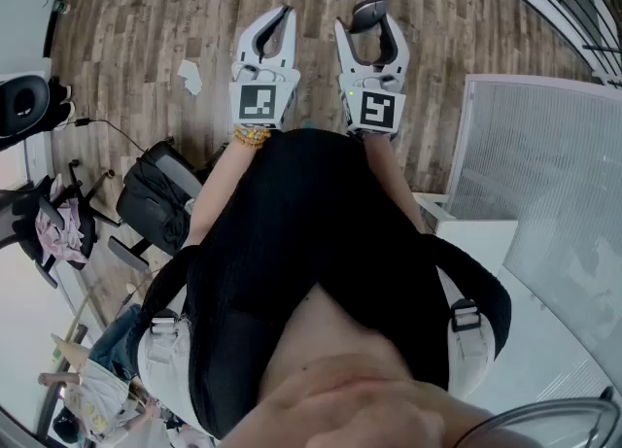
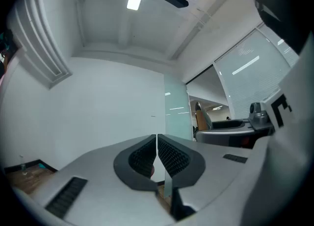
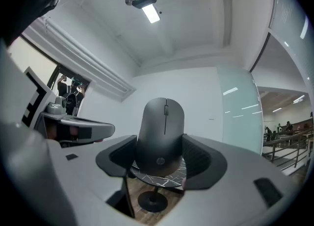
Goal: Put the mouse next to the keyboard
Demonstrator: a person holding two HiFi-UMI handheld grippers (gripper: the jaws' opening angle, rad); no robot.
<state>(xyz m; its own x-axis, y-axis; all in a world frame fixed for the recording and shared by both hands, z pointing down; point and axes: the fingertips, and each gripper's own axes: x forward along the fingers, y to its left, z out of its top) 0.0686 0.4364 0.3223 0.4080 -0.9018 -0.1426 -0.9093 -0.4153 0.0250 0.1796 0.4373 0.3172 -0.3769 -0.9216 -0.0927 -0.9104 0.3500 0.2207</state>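
My right claw (image 3: 159,160) clamped on the dark mouse (image 3: 160,129), held up over the wood-plank floor (image 1: 146,38); my left claw (image 2: 156,155) pinched together; white wall (image 2: 98,102), frosted partition (image 1: 530,159) at right

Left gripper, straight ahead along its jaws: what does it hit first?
Way looks free past the shut left gripper until the white wall, near the edge of the glass panel. Distance is unclear.

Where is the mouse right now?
The mouse is gripped in the right tongs, held above the wooden floor; in the head view it sits top centre, right of the left tongs.
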